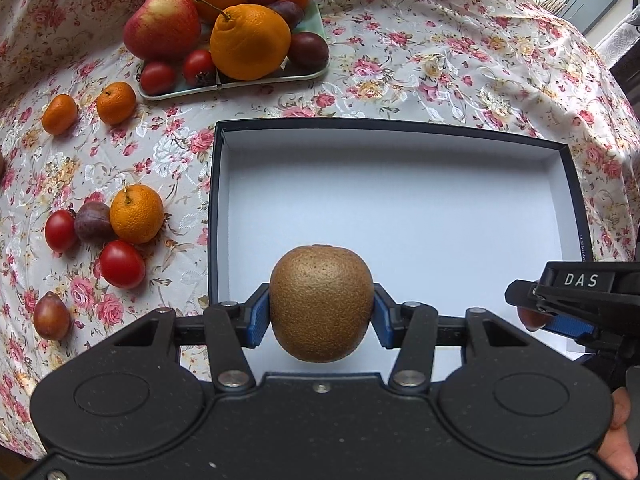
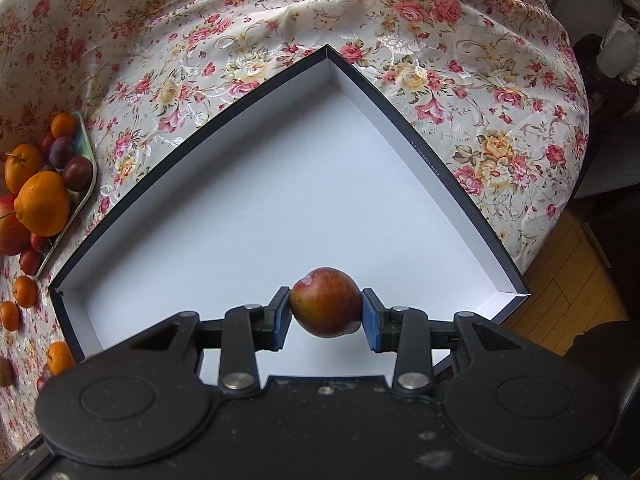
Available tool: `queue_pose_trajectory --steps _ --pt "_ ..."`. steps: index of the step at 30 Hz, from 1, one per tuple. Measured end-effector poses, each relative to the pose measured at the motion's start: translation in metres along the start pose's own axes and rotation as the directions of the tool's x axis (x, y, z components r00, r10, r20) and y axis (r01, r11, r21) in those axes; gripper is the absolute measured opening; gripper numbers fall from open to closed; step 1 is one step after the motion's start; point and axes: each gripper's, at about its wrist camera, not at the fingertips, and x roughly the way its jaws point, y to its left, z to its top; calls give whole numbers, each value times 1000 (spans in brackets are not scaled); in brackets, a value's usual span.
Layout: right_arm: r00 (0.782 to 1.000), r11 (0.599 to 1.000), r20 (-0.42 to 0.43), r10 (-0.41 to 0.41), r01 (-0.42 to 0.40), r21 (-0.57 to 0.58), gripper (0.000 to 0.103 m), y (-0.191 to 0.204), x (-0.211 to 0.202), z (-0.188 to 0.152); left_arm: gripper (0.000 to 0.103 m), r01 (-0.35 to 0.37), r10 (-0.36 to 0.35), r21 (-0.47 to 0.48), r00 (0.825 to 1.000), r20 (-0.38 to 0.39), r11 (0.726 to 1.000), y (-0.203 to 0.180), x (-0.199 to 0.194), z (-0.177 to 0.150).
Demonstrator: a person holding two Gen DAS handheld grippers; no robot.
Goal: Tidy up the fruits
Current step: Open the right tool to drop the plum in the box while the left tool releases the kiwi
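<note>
My left gripper (image 1: 322, 314) is shut on a brown kiwi (image 1: 321, 304), held over the near left part of a shallow black box with a white inside (image 1: 400, 200). My right gripper (image 2: 326, 316) is shut on a small red-brown plum (image 2: 326, 302), held over the near side of the same box (image 2: 280, 200). In the left wrist view the right gripper (image 1: 560, 312) shows at the right edge with a bit of the plum (image 1: 530, 318) between its blue pads. The box holds no fruit.
A pale green tray (image 1: 280, 78) at the back left carries an apple (image 1: 162, 24), two big oranges (image 1: 250, 42), cherry tomatoes and dark plums. Loose tangerines (image 1: 136, 213), tomatoes (image 1: 122, 264) and plums lie on the flowered cloth (image 1: 440, 60) left of the box. Wooden floor (image 2: 568, 280) lies beyond the table's right edge.
</note>
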Motion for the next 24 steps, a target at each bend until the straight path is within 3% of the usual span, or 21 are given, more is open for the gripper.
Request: queue_pose_trajectory --steps 13,20,24 --pt "1000 1000 19 -3 3 -1 38 0 -7 2 57 -5 5 23 1000 -10 1000 -6 6 0" --pt "1000 1000 27 -2 2 5 38 0 -10 1 56 -20 15 67 998 66 998 -13 -8 1" --pt "1000 1000 24 -2 2 7 38 1 -10 1 56 -21 18 61 998 58 998 -12 -6 2"
